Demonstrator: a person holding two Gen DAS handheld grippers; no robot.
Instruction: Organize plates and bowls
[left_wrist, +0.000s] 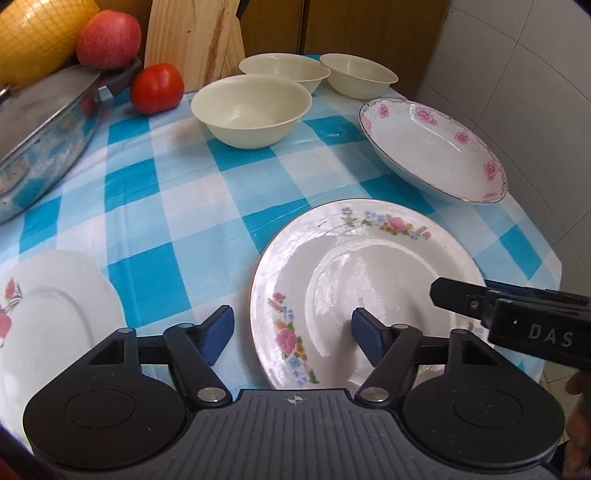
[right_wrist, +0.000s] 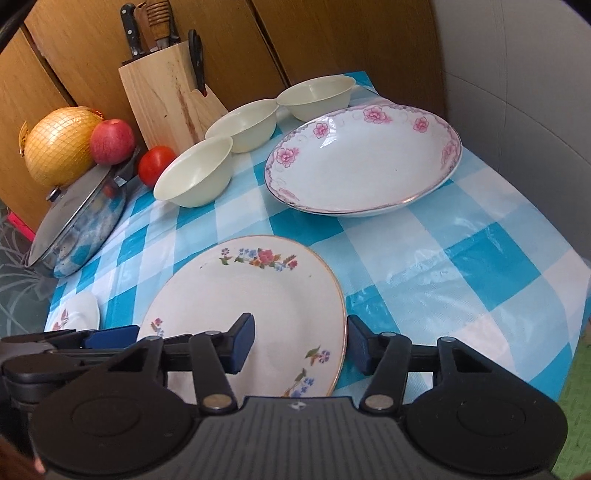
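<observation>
A flat flowered plate (left_wrist: 369, 280) (right_wrist: 251, 295) lies on the blue checked tablecloth at the near edge. My left gripper (left_wrist: 291, 332) is open and straddles the plate's left rim. My right gripper (right_wrist: 301, 341) is open and straddles its right rim; it also shows in the left wrist view (left_wrist: 517, 317). A deep plate with pink flowers (left_wrist: 432, 147) (right_wrist: 364, 162) sits behind it. Three cream bowls (left_wrist: 251, 109) (right_wrist: 195, 175) stand in a row at the back. A small white plate with red flowers (left_wrist: 48, 317) (right_wrist: 75, 314) lies at the left.
A steel pan with a lid (left_wrist: 40, 125) (right_wrist: 77, 218) sits at the left. A tomato (left_wrist: 157, 88) (right_wrist: 155, 164), an apple (left_wrist: 109, 38) and a netted pomelo (right_wrist: 59, 146) are behind it. A wooden knife block (right_wrist: 166, 96) stands by the cabinet. The table's edge (right_wrist: 576, 332) drops off at the right.
</observation>
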